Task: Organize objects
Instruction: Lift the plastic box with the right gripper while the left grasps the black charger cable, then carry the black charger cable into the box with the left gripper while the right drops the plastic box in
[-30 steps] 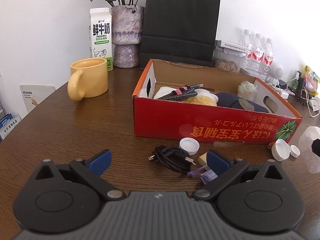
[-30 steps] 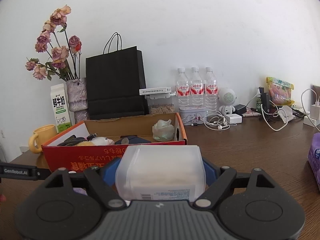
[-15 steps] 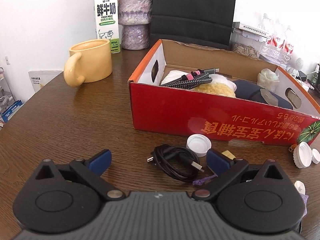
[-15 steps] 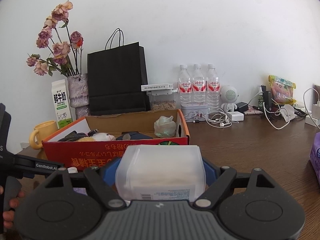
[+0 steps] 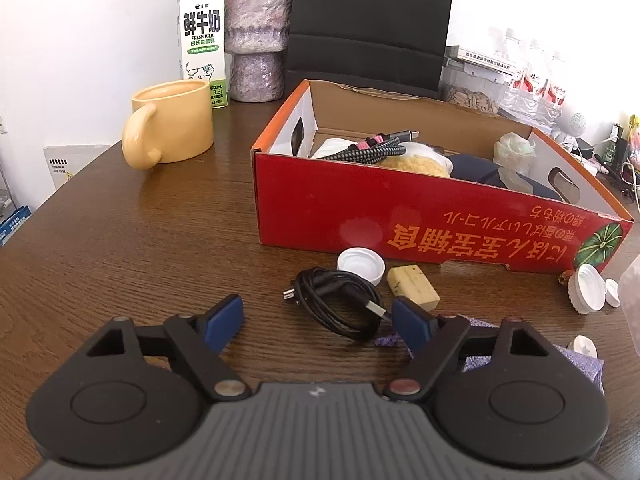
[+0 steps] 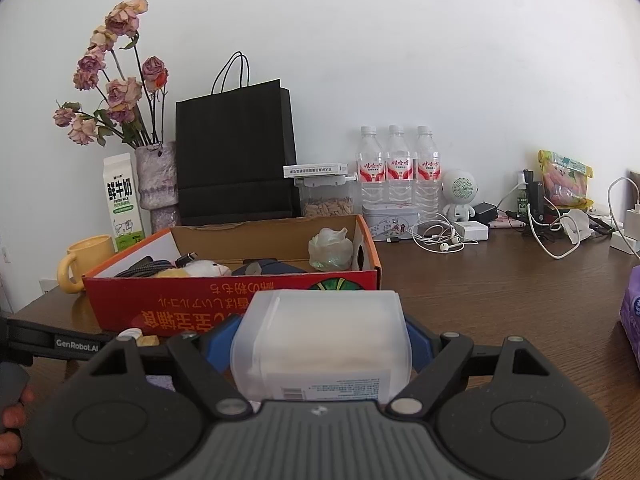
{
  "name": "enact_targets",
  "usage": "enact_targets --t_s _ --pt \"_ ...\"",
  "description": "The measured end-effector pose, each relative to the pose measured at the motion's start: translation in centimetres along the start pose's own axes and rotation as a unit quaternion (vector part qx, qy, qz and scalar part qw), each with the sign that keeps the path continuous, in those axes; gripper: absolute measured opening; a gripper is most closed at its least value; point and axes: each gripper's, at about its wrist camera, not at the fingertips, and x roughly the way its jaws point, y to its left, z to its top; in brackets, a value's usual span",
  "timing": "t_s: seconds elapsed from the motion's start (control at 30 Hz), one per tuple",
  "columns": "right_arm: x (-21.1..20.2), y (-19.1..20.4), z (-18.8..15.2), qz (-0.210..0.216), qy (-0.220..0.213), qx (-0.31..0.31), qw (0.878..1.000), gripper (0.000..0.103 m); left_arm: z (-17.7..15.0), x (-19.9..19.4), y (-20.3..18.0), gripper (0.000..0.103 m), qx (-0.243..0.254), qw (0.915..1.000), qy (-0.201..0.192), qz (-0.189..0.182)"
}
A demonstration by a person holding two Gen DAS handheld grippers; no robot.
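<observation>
The left hand-held gripper [image 5: 318, 314] hangs low over the worktop [image 5: 120, 240] just in front of the red box [image 5: 400, 216]. Its jaws have just been closing yet remain apart, the coiled black cable [image 5: 336, 300] lying between them untouched, probably lined up for a pickup into the box. The right hand-held gripper [image 6: 320, 344] clamps a translucent plastic container [image 6: 320, 344] in front of the same box (likely waiting its turn).
</observation>
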Motion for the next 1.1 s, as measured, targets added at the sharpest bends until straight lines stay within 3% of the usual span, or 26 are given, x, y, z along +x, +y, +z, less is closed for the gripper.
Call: enact_targets --t_s 0.07,0.2,0.23,0.27,0.5,0.53,0.63,0.87,0.93,0.97,1.0,1.1 --pt "0.0 0.0 0.0 -0.001 0.001 0.0 1.0 0.082 -0.1 -0.2 -0.2 0.055 0.007 0.9999 -0.008 -0.004" --pt "0.1 0.0 0.0 -0.002 0.002 -0.001 1.0 0.082 -0.3 -0.5 -0.1 0.04 0.007 0.9996 -0.016 -0.02" --pt "0.1 0.0 0.0 -0.002 0.002 -0.001 1.0 0.082 -0.3 -0.7 0.0 0.026 0.003 0.9995 -0.02 -0.023" --pt "0.1 0.0 0.0 -0.002 0.001 -0.001 1.0 0.082 -0.4 -0.8 0.2 0.024 -0.001 0.9994 -0.023 -0.025" --pt "0.0 0.0 0.0 -0.002 0.0 -0.002 1.0 0.082 -0.8 -1.8 1.2 0.022 -0.019 0.9986 -0.04 -0.03" --pt "0.0 0.0 0.0 -0.002 -0.001 -0.002 1.0 0.082 -0.9 -1.9 1.3 0.026 -0.024 0.9985 -0.042 -0.026" --pt "-0.1 0.1 -0.1 -0.003 -0.002 -0.005 1.0 0.082 -0.9 -2.3 1.7 0.055 -0.032 0.9978 -0.053 -0.026" --pt "-0.1 0.2 -0.1 -0.003 -0.002 -0.008 1.0 0.082 0.0 -0.2 0.5 0.063 -0.015 0.9994 -0.029 0.011" --pt "-0.1 0.3 -0.1 -0.003 -0.001 -0.009 1.0 0.082 0.1 0.5 0.5 0.06 -0.016 0.9995 -0.022 0.013" --pt "0.0 0.3 -0.1 -0.003 -0.001 -0.009 1.0 0.082 0.2 0.6 0.5 0.046 -0.013 0.9995 -0.025 0.015" --pt "-0.1 0.3 -0.1 -0.003 -0.001 -0.009 1.0 0.082 0.2 0.5 0.6 0.042 -0.015 0.9995 -0.027 0.012" --pt "-0.1 0.3 -0.1 -0.003 -0.001 -0.009 1.0 0.082 0.0 -0.2 1.0 0.039 -0.022 0.9991 -0.035 -0.005"
